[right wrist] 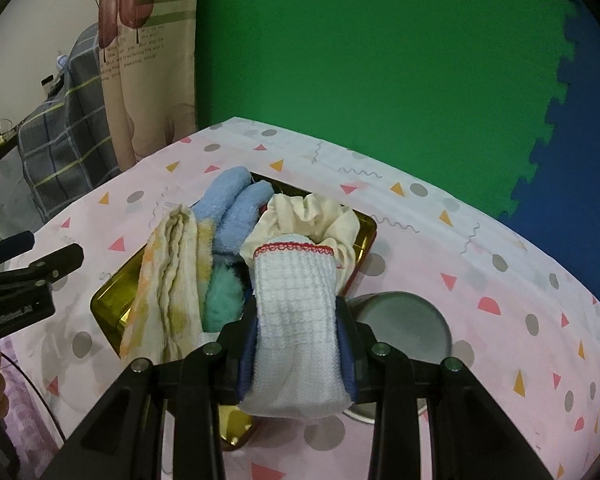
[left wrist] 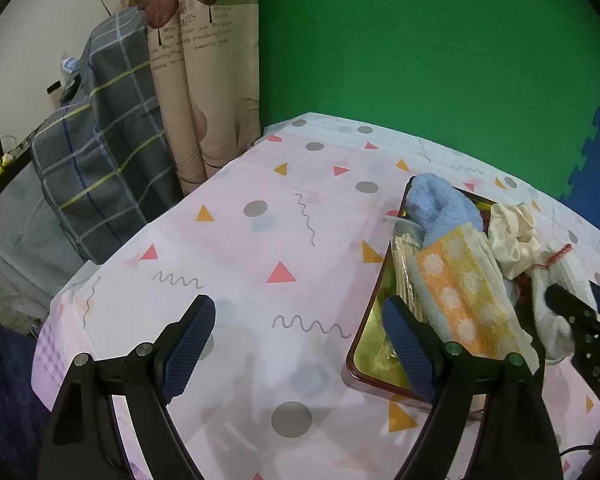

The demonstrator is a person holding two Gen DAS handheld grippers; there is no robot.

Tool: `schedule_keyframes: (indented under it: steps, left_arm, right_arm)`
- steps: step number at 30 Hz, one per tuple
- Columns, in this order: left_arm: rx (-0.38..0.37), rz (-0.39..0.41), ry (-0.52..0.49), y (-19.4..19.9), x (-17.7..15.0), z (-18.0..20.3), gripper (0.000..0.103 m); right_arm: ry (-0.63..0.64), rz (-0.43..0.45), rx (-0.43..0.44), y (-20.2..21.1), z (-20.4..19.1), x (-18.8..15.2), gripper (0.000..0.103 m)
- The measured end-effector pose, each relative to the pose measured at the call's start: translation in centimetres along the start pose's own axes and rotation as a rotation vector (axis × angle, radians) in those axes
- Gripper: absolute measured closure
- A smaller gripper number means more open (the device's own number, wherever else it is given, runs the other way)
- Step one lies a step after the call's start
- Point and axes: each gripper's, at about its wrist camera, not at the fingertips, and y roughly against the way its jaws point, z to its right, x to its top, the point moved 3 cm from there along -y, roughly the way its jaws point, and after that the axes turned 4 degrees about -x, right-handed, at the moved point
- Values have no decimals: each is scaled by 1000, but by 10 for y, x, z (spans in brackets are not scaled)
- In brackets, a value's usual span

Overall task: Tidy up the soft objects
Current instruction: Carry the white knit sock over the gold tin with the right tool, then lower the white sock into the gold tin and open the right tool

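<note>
right claw (right wrist: pixel 298 332) gripping white glove (right wrist: pixel 296 328), left claw (left wrist: pixel 300 344) spread

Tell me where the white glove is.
Right wrist view, centre: the white glove is clamped in the right gripper, over the gold tray, beside the cream cloth.

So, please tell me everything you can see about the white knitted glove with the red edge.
The white glove looks like ribbed knit cotton with a red stitched cuff pointing away from the camera. The right claw is shut on its middle, bunching it. It sits over the near edge of the gold tray, its cuff against the cream cloth.
</note>
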Motion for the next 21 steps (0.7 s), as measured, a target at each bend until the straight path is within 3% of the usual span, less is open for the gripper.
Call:
schedule_keyframes:
  steps: [21]
  left_arm:
    - [-9,-17,35,-2,1,-7,20]
  right_arm:
    - [-11,-29,-6,-42,-28,15,69]
